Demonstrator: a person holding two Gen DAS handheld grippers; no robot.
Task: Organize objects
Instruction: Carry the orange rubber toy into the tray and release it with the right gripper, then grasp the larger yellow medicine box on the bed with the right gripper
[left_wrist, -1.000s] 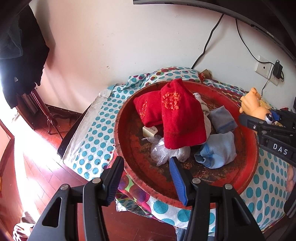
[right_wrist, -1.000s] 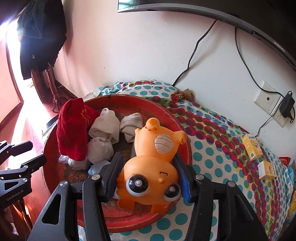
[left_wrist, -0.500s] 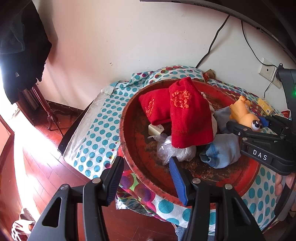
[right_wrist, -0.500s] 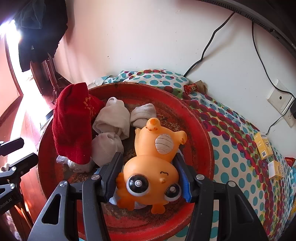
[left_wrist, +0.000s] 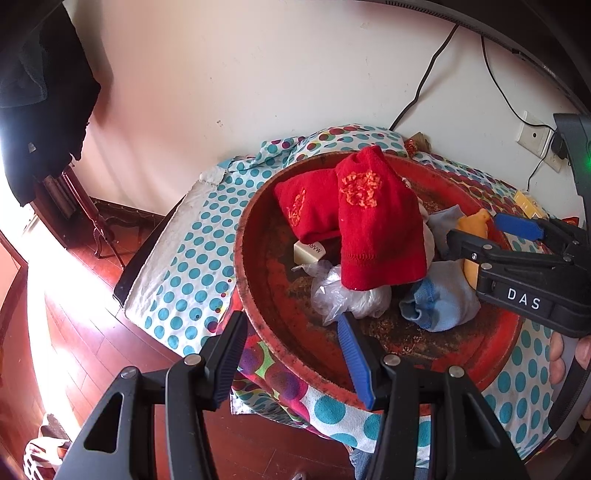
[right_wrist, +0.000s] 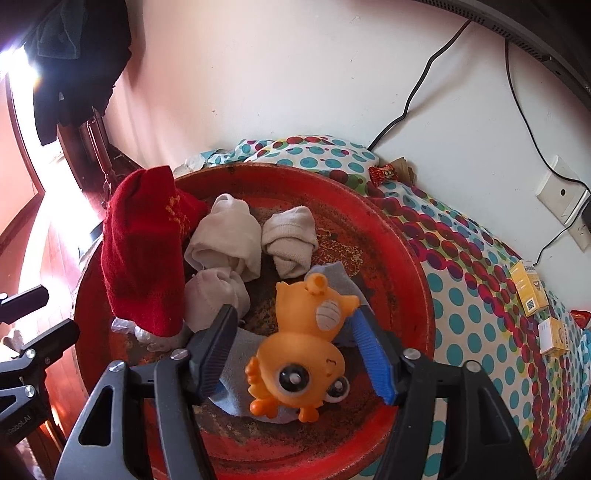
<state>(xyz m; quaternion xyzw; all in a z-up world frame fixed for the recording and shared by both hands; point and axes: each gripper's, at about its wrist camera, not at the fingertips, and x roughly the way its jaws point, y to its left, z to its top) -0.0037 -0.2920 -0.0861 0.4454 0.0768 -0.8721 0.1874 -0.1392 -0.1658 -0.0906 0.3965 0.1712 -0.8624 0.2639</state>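
Observation:
A round red tray (right_wrist: 406, 280) on a dotted tablecloth holds red socks (right_wrist: 144, 254), rolled white socks (right_wrist: 225, 236) and a grey-blue sock (right_wrist: 240, 369). An orange big-eyed toy (right_wrist: 306, 343) lies upside down on that sock. My right gripper (right_wrist: 293, 314) straddles the toy; its jaws are opening and the pads stand clear of it. In the left wrist view my left gripper (left_wrist: 291, 321) hangs open over the tray's near rim (left_wrist: 251, 280), with nothing between its fingers. Beyond it lie a crumpled plastic bag (left_wrist: 343, 295), the red socks (left_wrist: 376, 229) and a blue sock (left_wrist: 439, 299).
Two yellow boxes (right_wrist: 528, 288) and a candy wrapper (right_wrist: 384, 171) lie on the cloth right of the tray. A wall socket (right_wrist: 561, 195) with cables is behind. A small white box (left_wrist: 309, 252) sits in the tray. Wooden floor (left_wrist: 74, 332) drops off at left.
The right gripper came in over the tray with the toy, then its jaws spread and the toy settled onto the grey-blue sock. The left gripper stayed where it was, still open.

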